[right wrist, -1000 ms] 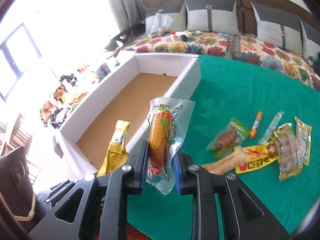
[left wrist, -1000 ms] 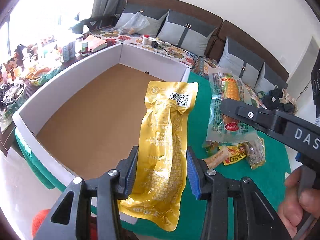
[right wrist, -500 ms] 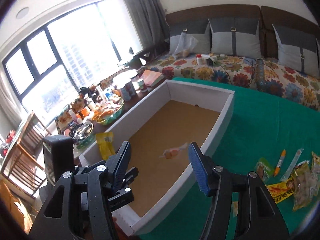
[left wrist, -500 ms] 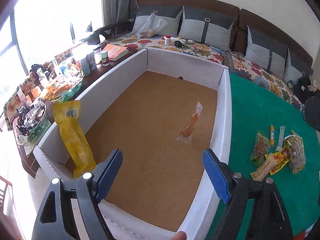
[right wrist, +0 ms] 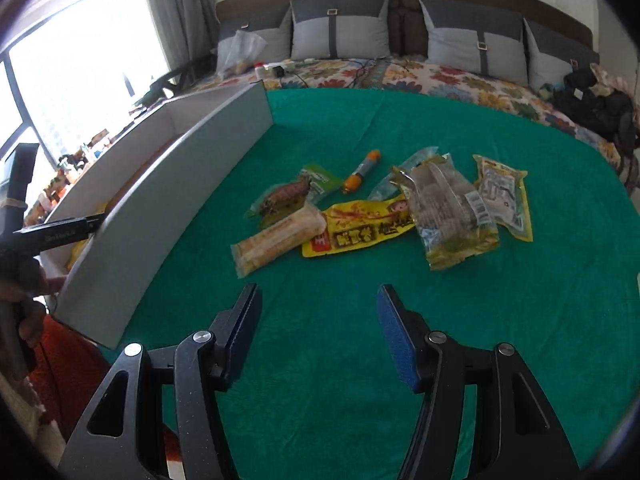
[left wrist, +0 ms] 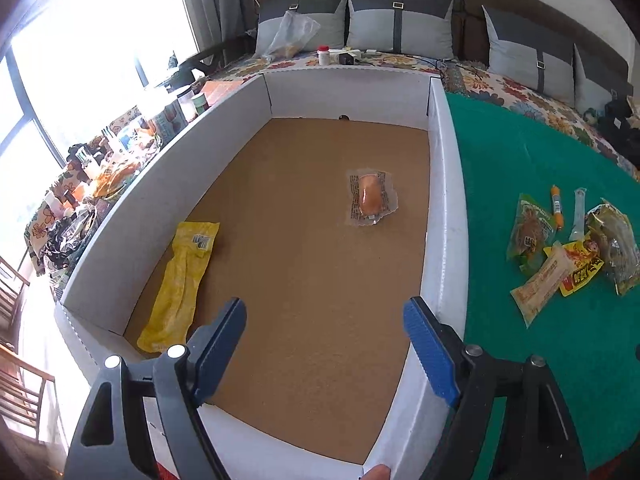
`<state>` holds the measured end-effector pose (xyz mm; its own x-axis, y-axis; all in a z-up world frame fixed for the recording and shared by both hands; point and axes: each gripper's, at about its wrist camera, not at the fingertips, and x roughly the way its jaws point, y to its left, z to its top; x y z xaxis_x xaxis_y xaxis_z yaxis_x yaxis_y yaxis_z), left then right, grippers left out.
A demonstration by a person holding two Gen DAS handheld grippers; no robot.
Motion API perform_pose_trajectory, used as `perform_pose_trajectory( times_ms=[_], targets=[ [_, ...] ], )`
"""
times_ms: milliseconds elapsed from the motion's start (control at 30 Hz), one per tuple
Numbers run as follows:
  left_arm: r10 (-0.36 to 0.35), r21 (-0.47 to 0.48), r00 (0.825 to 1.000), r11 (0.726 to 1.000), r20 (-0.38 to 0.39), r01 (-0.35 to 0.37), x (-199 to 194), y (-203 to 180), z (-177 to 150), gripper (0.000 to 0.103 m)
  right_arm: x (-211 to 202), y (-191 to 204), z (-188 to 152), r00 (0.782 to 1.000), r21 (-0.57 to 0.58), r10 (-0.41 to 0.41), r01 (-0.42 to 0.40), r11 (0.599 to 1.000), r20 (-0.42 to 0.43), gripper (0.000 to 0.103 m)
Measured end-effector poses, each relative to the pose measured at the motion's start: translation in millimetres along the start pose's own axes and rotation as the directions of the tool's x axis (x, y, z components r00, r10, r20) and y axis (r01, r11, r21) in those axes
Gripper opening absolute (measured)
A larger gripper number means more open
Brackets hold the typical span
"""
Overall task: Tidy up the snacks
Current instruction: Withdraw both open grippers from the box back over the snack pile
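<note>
A white box [left wrist: 446, 200] with a brown floor holds a yellow snack pouch [left wrist: 180, 280] at its left wall and a clear-wrapped corn snack [left wrist: 370, 198] near its right wall. My left gripper [left wrist: 324, 344] is open and empty above the box's near end. Several snack packets [right wrist: 360, 216] lie in a pile on the green cloth [right wrist: 400, 120]; they also show in the left wrist view [left wrist: 560, 248]. My right gripper [right wrist: 318, 334] is open and empty, just short of the pile. The box wall [right wrist: 168, 200] stands to its left.
A sofa with grey cushions [right wrist: 340, 28] and a floral cover runs along the back. A cluttered side table [left wrist: 100, 168] stands left of the box by the window. Dark clothing [right wrist: 592, 100] lies at the back right.
Both grippers opened and let go of their snacks; the yellow pouch and the corn snack now lie in the box. The right gripper has swung from the box to the snack pile.
</note>
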<state>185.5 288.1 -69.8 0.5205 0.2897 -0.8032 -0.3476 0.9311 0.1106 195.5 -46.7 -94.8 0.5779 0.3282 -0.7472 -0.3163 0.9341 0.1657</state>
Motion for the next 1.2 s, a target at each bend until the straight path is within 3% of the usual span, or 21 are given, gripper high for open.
perform_pose_trajectory(
  times_ms=[133, 433, 567, 667, 800, 900, 967, 1067, 1200],
  targets=[
    [0.0, 0.0, 1.0, 1.0, 0.004, 0.0, -7.6, -5.0, -8.3, 0.081, 1.7, -28.1, -18.2, 0.999, 0.057, -0.048, 0.048, 0.997, -0.014, 0.063],
    [0.055, 0.025, 0.998, 0.998, 0.013, -0.055, -8.4, -3.3, -12.5, 0.082, 15.1, -59.5, -45.6, 0.991, 0.074, -0.117, 0.121, 0.99, -0.06, 0.063],
    [0.042, 0.005, 0.999, 0.999, 0.032, -0.042, -12.6, -1.1, -13.3, 0.082, 22.0, -76.7, -50.8, 0.985, 0.084, -0.149, 0.156, 0.984, -0.084, 0.063],
    [0.065, -0.038, 0.993, 0.997, 0.099, -0.061, -30.6, -0.5, -19.3, 0.082, 29.6, -89.1, -52.7, 0.978, 0.075, -0.182, 0.19, 0.979, -0.102, 0.063],
    [0.101, -0.034, 0.967, 0.995, 0.232, -0.096, -67.3, -15.7, -23.5, 0.092, 32.6, -101.9, -52.3, 0.975, 0.082, -0.202, 0.209, 0.974, -0.091, 0.064],
    [0.011, -0.013, 0.955, 1.0, 0.297, -0.008, -91.6, -33.3, -25.5, 0.099, 36.3, -107.5, -47.4, 0.974, 0.08, -0.209, 0.215, 0.973, -0.085, 0.067],
    [-0.077, 0.025, 0.956, 0.997, 0.282, 0.073, -96.3, -51.8, -26.5, 0.103, 39.7, -110.7, -44.7, 0.972, 0.073, -0.22, 0.225, 0.972, -0.08, 0.069],
    [-0.227, 0.109, 0.961, 0.971, 0.156, 0.211, -78.0, -89.4, -33.3, 0.103, 45.7, -115.0, -40.5, 0.969, 0.048, -0.238, 0.242, 0.969, -0.071, 0.077],
    [-0.287, 0.183, 0.958, 0.94, -0.026, 0.287, -31.6, -137.5, -52.3, 0.103, 51.9, -125.2, -34.5, 0.973, 0.037, -0.224, 0.226, 0.973, -0.058, 0.088]
  ],
)
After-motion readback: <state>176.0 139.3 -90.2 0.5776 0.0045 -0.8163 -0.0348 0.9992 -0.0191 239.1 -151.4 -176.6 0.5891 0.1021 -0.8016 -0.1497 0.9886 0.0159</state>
